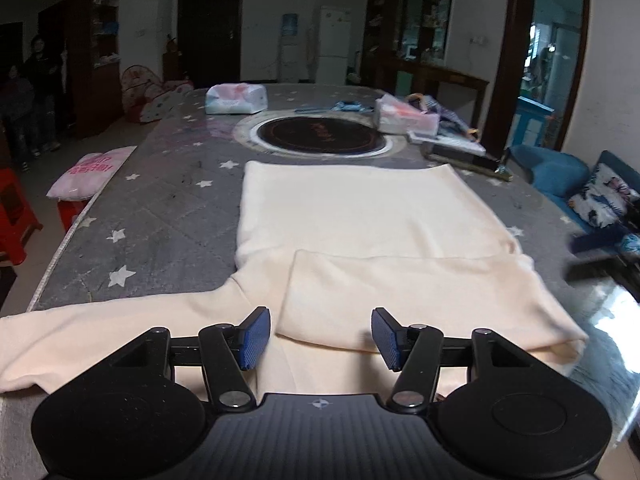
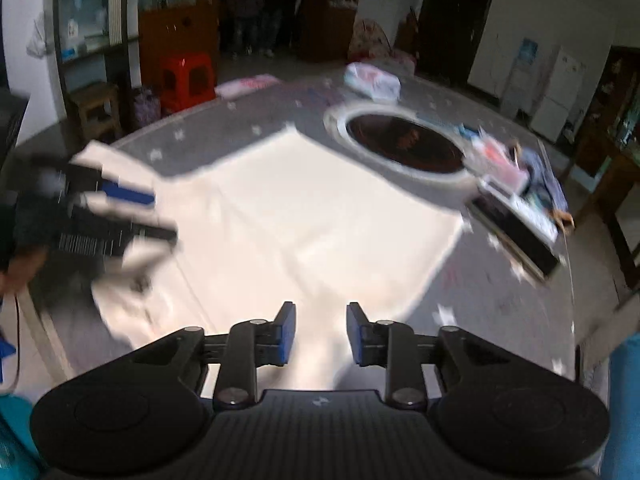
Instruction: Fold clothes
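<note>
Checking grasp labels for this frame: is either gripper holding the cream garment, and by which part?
Nothing is held. The left gripper hangs open above the cream garment, jaws apart with no cloth between them. The right gripper is open too.

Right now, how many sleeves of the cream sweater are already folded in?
1. The right sleeve lies folded across the cream knit sweater; the left sleeve is spread out along the table's near edge.
</note>
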The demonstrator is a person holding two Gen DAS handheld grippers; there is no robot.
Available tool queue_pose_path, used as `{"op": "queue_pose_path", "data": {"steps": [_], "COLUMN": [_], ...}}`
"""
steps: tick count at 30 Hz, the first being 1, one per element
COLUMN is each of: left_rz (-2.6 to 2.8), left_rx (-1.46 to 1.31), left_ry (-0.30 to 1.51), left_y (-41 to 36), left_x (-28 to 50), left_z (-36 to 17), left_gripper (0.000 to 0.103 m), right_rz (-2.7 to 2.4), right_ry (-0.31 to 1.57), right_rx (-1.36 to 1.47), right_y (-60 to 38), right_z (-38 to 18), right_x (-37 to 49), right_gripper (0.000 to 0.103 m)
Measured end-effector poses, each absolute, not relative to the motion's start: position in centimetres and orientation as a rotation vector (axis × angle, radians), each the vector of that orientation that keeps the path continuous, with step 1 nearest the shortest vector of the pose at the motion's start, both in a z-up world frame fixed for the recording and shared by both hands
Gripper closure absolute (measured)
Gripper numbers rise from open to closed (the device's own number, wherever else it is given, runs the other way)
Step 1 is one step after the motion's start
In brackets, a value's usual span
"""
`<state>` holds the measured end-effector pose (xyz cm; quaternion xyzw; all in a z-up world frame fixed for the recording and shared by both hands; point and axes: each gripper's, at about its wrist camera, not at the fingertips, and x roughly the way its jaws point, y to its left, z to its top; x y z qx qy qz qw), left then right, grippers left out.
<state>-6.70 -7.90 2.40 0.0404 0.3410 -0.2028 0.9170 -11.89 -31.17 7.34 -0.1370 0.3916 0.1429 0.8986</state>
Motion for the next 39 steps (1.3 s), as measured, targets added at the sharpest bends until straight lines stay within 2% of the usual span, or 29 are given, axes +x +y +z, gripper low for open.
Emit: {"op": "queue_pose_path", "data": {"steps": [4,6,9,13,15,21,32,34,36,37,39], "left_rz": [-0.385,-0.381,-0.374,-0.361,-0.367,-0.408,-0.367,-0.376,-0.380,-0.380,-0.391], "left_rx": [0.111,0.144,0.163,0.171,0.159,0.111,0.103,0.116,0.123,0.119,0.105], "left_ry": [0.709,0.691,0.673,0.627,0.600,0.560,0.695,0.692,0.680,0.671,0.665], "left_y": [-8.5,-8.7,-8.9,-8.8,-8.9,-8.5,-6.9,-6.8,-6.8,-6.7,-6.6], "left_x": [-6.2,-6.4,-6.7,-7.4,-7.7,-8.7,-8.0,-8.4,-8.7,-8.8,-8.7], "left_z": [1.9,1.9,2.4,3.6,4.6,6.5,3.1,3.0,3.1,3.3,3.4], "left_gripper": [0.063,0.083,0.096,0.098,0.098,0.098,0.097,0.093,0.085,0.085,0.085], "right_rz": [0.306,0.318,0.332,0.346,0.344,0.294,0.254,0.273,0.281,0.283,0.286], "right_ry": [0.840,0.838,0.819,0.795,0.791,0.785,0.821,0.818,0.795,0.781,0.761], "right_rx": [-0.294,-0.296,-0.307,-0.345,-0.353,-0.387,-0.330,-0.301,-0.268,-0.257,-0.238], "right_y": [-32.2,-32.2,-31.6,-30.6,-30.2,-30.0,-31.2,-31.5,-31.7,-31.8,-31.9], "right_z": [5.9,5.4,4.7,3.7,3.4,2.7,2.9,3.6,4.5,4.9,5.4], "right_x": [-14.1,-14.9,-15.4,-15.6,-15.7,-16.1,-16.1,-16.2,-15.8,-15.5,-14.6], "right_gripper": [0.071,0.070,0.068,0.066,0.059,0.058,0.059,0.060,0.061,0.062,0.071]}}
